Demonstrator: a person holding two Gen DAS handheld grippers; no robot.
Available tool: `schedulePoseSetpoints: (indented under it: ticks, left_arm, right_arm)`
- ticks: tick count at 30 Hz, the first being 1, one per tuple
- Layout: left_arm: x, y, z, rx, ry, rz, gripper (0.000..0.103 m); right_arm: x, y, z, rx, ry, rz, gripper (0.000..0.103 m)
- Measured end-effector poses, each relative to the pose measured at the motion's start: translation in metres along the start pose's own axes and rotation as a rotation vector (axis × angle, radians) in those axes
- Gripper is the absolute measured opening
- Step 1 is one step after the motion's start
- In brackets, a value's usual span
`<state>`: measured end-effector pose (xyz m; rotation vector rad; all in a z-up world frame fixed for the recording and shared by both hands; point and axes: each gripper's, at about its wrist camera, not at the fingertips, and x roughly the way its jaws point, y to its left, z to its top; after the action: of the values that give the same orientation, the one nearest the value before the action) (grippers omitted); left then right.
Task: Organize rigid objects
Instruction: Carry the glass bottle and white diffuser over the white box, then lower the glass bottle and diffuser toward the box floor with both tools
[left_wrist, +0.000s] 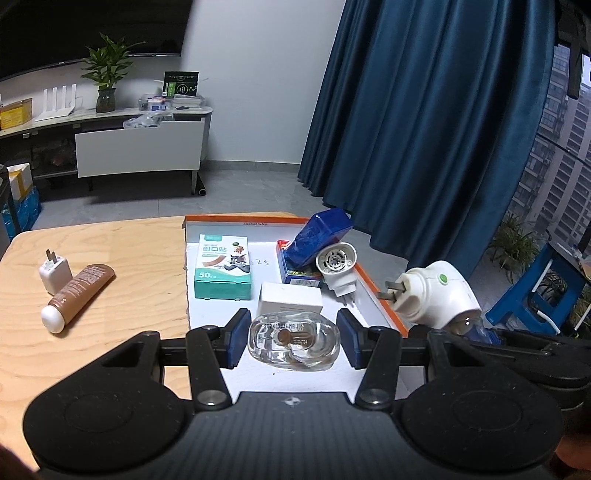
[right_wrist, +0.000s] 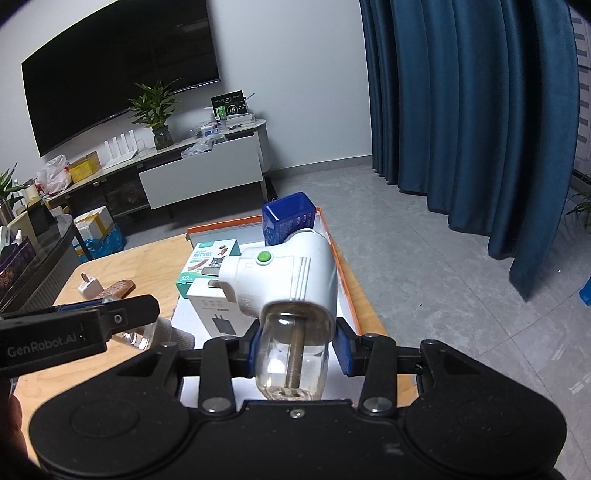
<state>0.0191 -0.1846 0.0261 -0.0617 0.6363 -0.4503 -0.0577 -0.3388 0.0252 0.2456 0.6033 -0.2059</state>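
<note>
Wooden tabletop (left_wrist: 110, 332) carries my orange-rimmed tray (left_wrist: 369, 284), and most of the sorting looks done. In the tray already: a teal plaster box (left_wrist: 222, 273) near 11 o'clock in the left view, a white carton (left_wrist: 290, 299) just ahead, a blue box (left_wrist: 319, 236) leaning on a flat pack at 1 o'clock, and a white plug-in heater (left_wrist: 338, 267) beside it.

My left gripper (left_wrist: 291, 341) is spread wide; a clear glass bottle (left_wrist: 293, 343) lies between the pads, and I judge it untouched by either.

My right gripper (right_wrist: 295, 350) is clamped on the glass bottle of a white mosquito-repellent plug (right_wrist: 291, 277), held above the tray's right rim.

Left outside, around 9 o'clock on the wood: a white charger (left_wrist: 55, 275) touching a brown tube (left_wrist: 79, 295).

My two tools sit close together, so setting the plug down risks a bump, and the tray's near right corner is already crowded.
</note>
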Motion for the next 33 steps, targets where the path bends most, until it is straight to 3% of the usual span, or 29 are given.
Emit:
schedulePoseSetpoints:
  ticks: [33]
  left_arm:
    - [0.016,-0.01,0.005,0.001,0.031,0.009,0.052]
  right_arm:
    - [0.013,-0.006,0.004,0.001,0.009,0.004,0.048]
